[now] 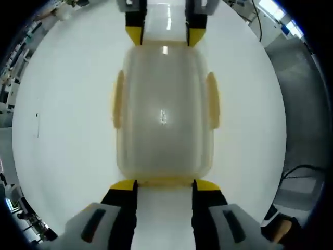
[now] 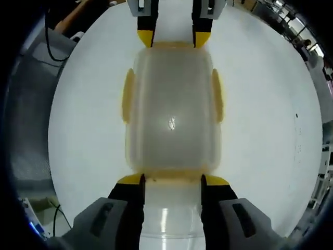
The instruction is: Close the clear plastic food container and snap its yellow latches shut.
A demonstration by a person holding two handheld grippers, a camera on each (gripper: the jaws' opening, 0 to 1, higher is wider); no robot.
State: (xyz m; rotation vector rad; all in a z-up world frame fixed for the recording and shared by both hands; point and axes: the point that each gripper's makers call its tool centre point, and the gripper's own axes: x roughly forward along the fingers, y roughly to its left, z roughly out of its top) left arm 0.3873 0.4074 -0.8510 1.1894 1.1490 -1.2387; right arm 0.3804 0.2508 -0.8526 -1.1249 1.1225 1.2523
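A lab or workshop space is showing around the round white table (image 1: 67,130). Beyond the table's far edge, bright ceiling light strips (image 1: 270,8) are glowing over rows of cluttered workbenches (image 2: 291,21). A grey floor (image 1: 296,104) is spreading out beside the table, and black cables (image 1: 302,172) are trailing across it near the table's rim.

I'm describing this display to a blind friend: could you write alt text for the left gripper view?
A clear plastic food container with a frosted lid sits on a round white table, yellow latches along its sides. The left tool, black with yellow tips, meets its near end with jaws apart, and the right tool meets the far end from the opposite side.
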